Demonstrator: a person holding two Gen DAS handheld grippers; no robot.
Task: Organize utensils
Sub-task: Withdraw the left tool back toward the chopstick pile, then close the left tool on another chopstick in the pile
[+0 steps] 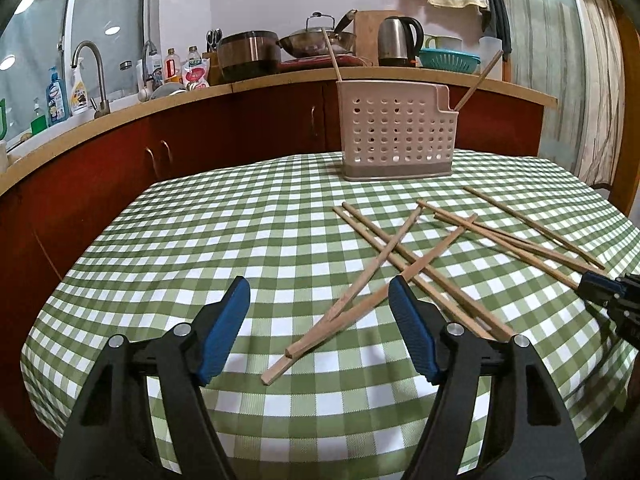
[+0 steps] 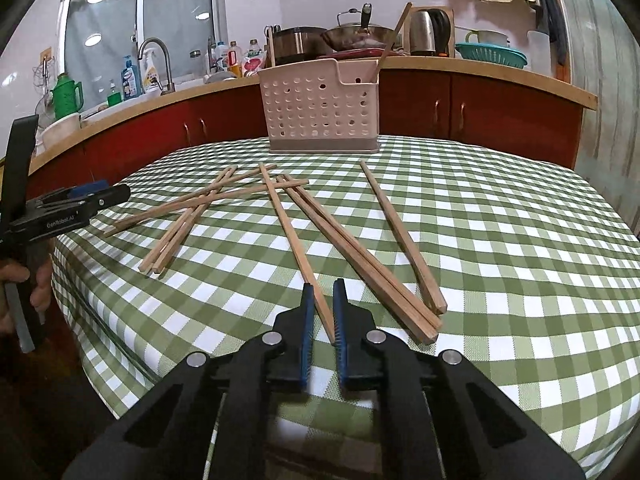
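Several wooden chopsticks (image 1: 404,252) lie scattered and crossed on the green checked tablecloth (image 1: 224,232). A beige perforated utensil holder (image 1: 396,132) stands at the table's far side with two chopsticks (image 1: 331,54) upright in it. My left gripper (image 1: 320,300) is open just above the near ends of two crossed chopsticks (image 1: 320,336). In the right wrist view, my right gripper (image 2: 324,296) is nearly shut around the near end of one chopstick (image 2: 292,236) that still rests on the cloth. The holder (image 2: 320,112) stands beyond it.
A kitchen counter (image 1: 280,80) with sink, bottles, pots and a kettle runs behind the table. The left gripper (image 2: 68,204) shows at the left edge of the right wrist view. Other chopsticks (image 2: 360,252) lie just right of my right gripper.
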